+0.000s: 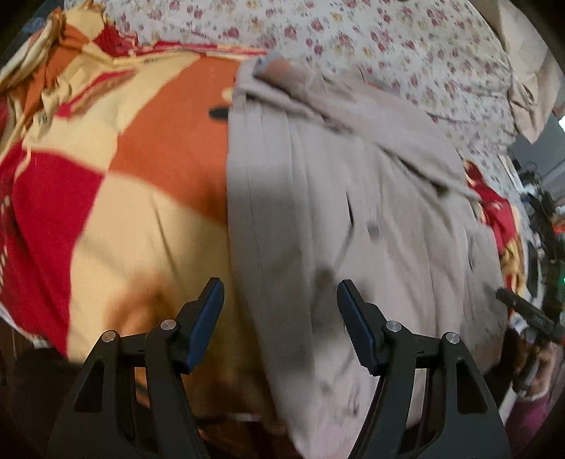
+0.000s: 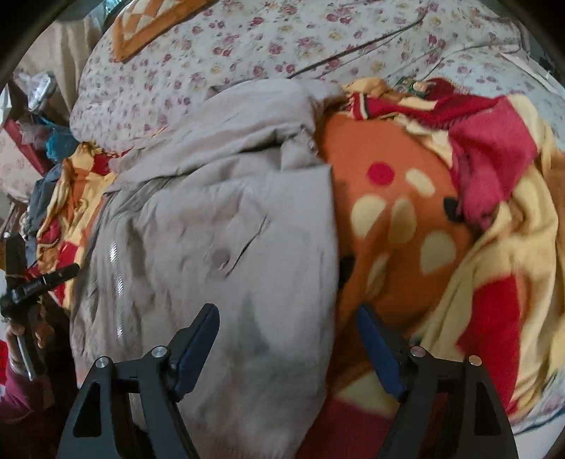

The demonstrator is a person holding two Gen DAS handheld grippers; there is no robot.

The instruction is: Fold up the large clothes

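A large beige coat (image 1: 353, 219) lies spread on a red, orange and cream blanket (image 1: 134, 183), a sleeve folded across its upper part. My left gripper (image 1: 280, 293) is open and empty, hovering above the coat's left edge near the hem. In the right wrist view the same coat (image 2: 219, 247) lies on the blanket (image 2: 423, 226). My right gripper (image 2: 287, 317) is open and empty above the coat's right edge. The other gripper shows at the far right of the left wrist view (image 1: 529, 317) and at the far left of the right wrist view (image 2: 39, 282).
A floral bedsheet (image 1: 388, 39) covers the bed beyond the blanket; it also shows in the right wrist view (image 2: 247, 46). An orange checked cushion (image 2: 152, 21) lies at the back. Cluttered items (image 2: 39, 116) stand beside the bed at the left.
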